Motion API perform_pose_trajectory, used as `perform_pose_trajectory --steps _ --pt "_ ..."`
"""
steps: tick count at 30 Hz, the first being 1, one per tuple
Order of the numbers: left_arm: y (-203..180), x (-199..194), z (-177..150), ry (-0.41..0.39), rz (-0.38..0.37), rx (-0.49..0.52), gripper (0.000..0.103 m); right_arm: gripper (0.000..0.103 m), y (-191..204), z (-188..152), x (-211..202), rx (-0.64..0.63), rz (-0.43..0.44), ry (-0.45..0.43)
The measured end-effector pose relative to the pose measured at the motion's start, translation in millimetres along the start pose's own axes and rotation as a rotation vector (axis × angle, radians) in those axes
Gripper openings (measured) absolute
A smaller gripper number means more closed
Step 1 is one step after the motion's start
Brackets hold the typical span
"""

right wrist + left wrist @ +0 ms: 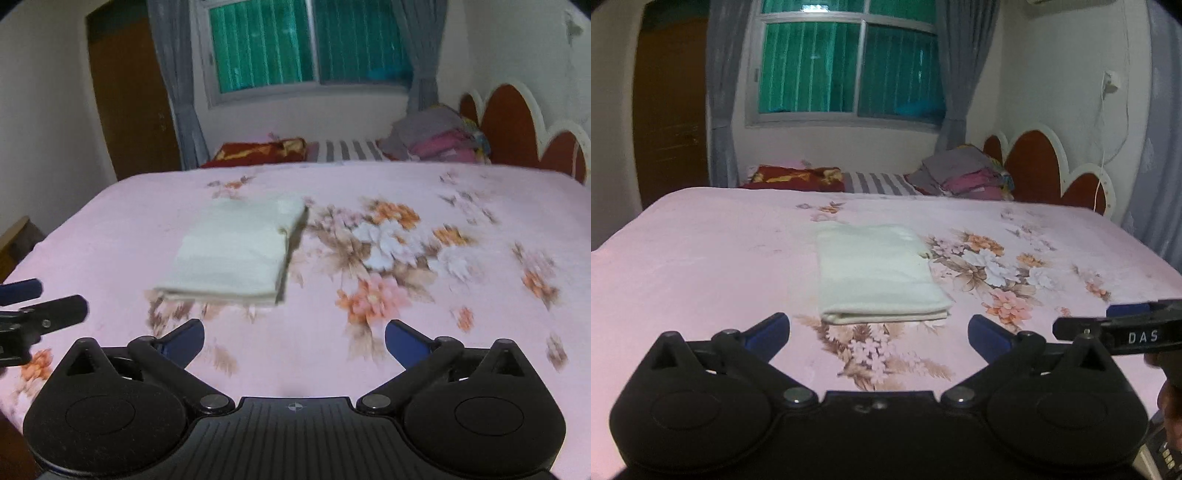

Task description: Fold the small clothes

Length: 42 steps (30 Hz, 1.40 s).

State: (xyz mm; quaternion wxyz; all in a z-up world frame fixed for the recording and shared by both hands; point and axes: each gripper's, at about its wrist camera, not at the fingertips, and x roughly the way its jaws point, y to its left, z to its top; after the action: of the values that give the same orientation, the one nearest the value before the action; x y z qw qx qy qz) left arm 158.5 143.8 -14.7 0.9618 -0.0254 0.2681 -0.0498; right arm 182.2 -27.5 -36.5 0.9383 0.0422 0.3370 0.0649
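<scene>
Hovering with both left gripper (879, 328) and right gripper (294, 338) spread empty, we see the folded cloth (877, 275) just ahead on the bed (701, 240); we should pinch its near corners evenly.

A big bed with a pink flowery sheet (701, 258) fills the room. Behind the bed is a window (849, 66) with green glass. Grey curtains (722, 92) hang on both sides of the window. A brown door (670, 110) stands left of the window. At the far side of the bed lie a dark red pillow (794, 178), a striped cloth (879, 183) and a stack of clothes (964, 173). A red headboard (1038, 166) with a white edge is right of the stack.
</scene>
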Motion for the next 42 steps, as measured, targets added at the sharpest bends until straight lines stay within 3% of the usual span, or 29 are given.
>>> perform_pose_trajectory --steps 17,42 --pt "-27 -84 -11 -0.079 -0.013 -0.003 0.103 0.103 26 -26 -113 -0.056 -0.016 -0.106" --pt "-32 -95 -10 -0.119 -0.004 0.006 0.103 0.103 17 -26 -141 -0.045 -0.001 -0.149"
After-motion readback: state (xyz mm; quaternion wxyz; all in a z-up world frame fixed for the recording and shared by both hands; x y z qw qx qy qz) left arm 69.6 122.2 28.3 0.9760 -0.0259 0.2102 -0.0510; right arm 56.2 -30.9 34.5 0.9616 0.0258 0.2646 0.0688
